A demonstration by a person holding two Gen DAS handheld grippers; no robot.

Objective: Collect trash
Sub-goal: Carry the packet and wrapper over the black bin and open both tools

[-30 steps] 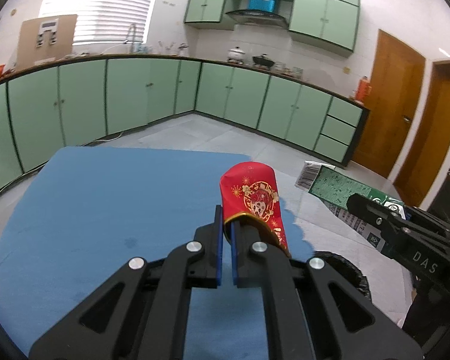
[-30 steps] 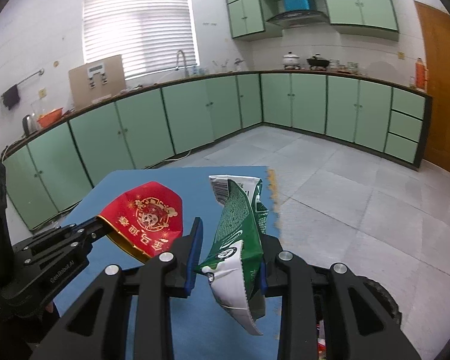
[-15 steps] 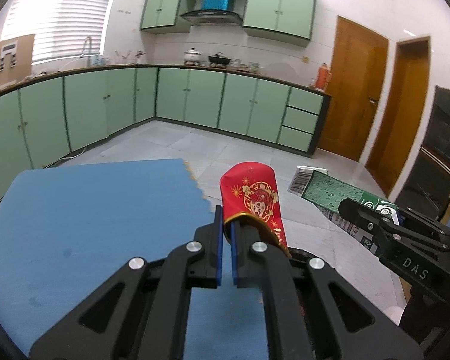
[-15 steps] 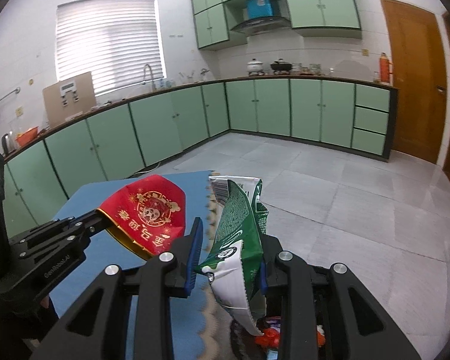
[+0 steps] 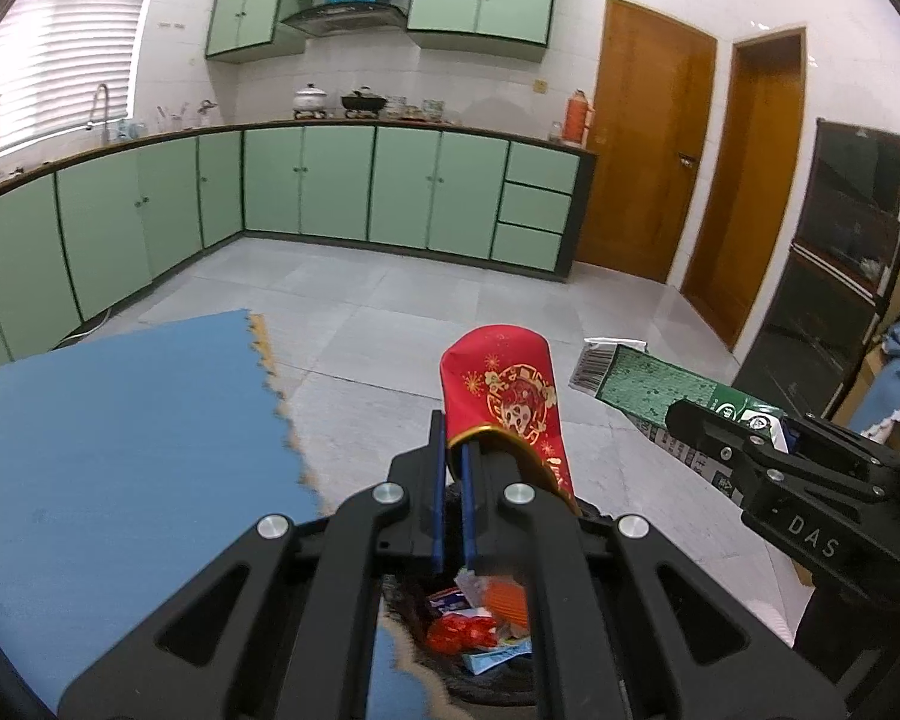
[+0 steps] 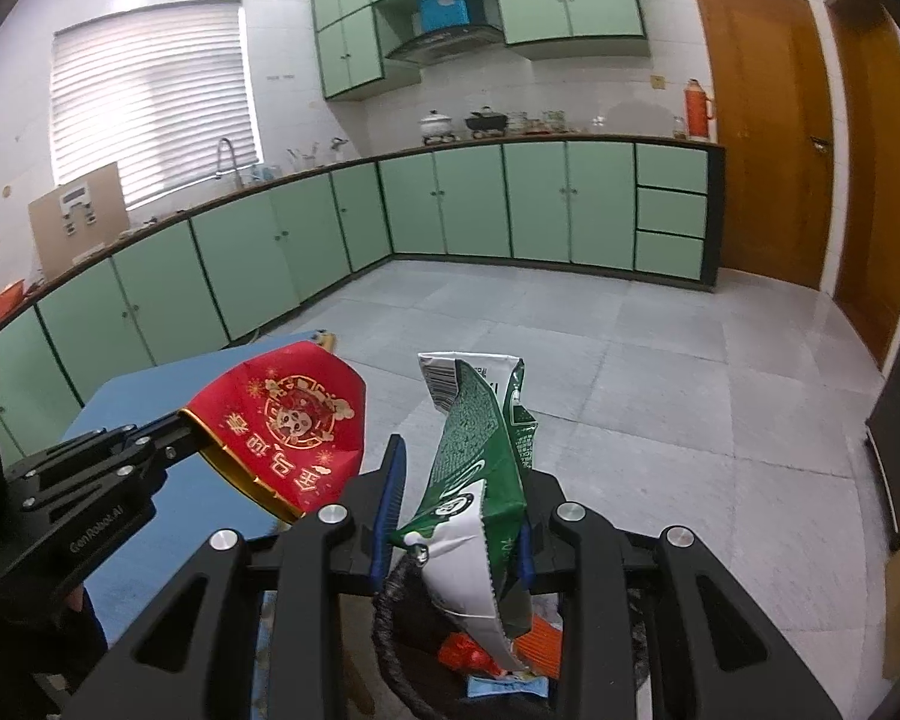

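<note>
My left gripper [image 5: 453, 450] is shut on a red snack wrapper [image 5: 504, 396] with gold print, held upright past the blue table's edge. It also shows in the right wrist view [image 6: 288, 420]. My right gripper [image 6: 456, 480] is shut on a green and white snack bag [image 6: 480, 480], which also shows in the left wrist view [image 5: 648, 384]. Below both grippers is a black trash bin [image 6: 390, 630] holding several wrappers [image 5: 480, 618]. Both wrappers hang above the bin.
The blue table [image 5: 120, 450] lies to the left with a frayed edge. Grey tiled floor [image 6: 660, 390] spreads ahead. Green kitchen cabinets [image 5: 390, 192] line the far walls. Wooden doors [image 5: 648, 150] and a dark cabinet [image 5: 834, 288] stand at the right.
Both grippers have swung right, off the blue table, and now hang over the trash bin. Each still holds its wrapper.
</note>
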